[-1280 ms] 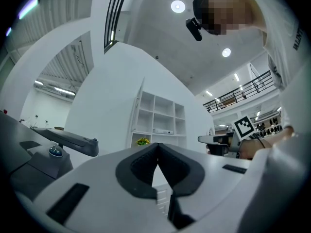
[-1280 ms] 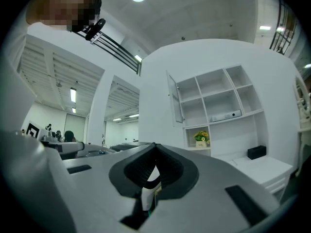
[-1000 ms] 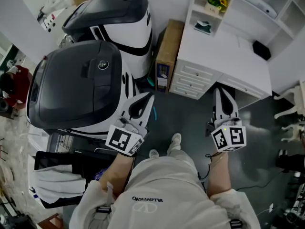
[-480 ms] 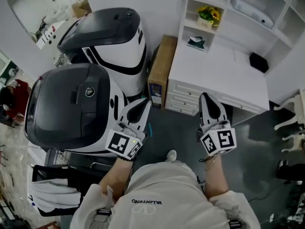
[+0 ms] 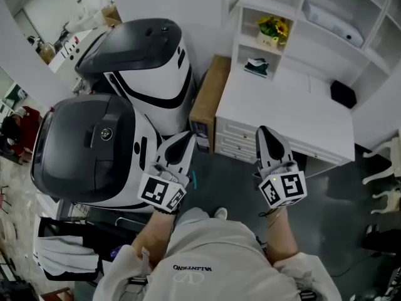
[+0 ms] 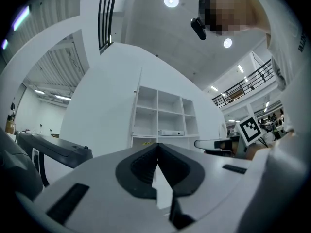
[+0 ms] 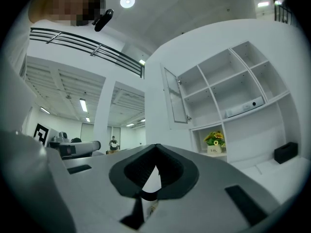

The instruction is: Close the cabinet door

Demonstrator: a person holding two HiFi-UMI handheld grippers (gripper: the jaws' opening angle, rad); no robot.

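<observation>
A white shelf cabinet (image 7: 228, 89) stands on a white desk (image 5: 294, 108). Its glass-paned door (image 7: 176, 97) at the upper left stands swung open; in the left gripper view the door (image 6: 136, 106) shows only as a thin edge. In the head view my left gripper (image 5: 187, 137) is held over the floor by the desk's left corner, and my right gripper (image 5: 264, 132) just before the drawers (image 5: 235, 140). Both point towards the cabinet, well short of the door. The left gripper (image 6: 158, 146) and right gripper (image 7: 156, 147) have their tips together, with nothing between them.
Two large white-and-black machines (image 5: 88, 143) (image 5: 147, 49) fill the left side. A cardboard box (image 5: 207, 99) leans between them and the desk. A pot of yellow flowers (image 5: 270, 29) and a dark item (image 5: 257, 66) sit in the shelves, a black object (image 5: 343, 94) on the desk.
Both grippers and the person have moved forward towards the desk and cabinet, which now lie nearer in the head view. Both grippers have stayed shut.
</observation>
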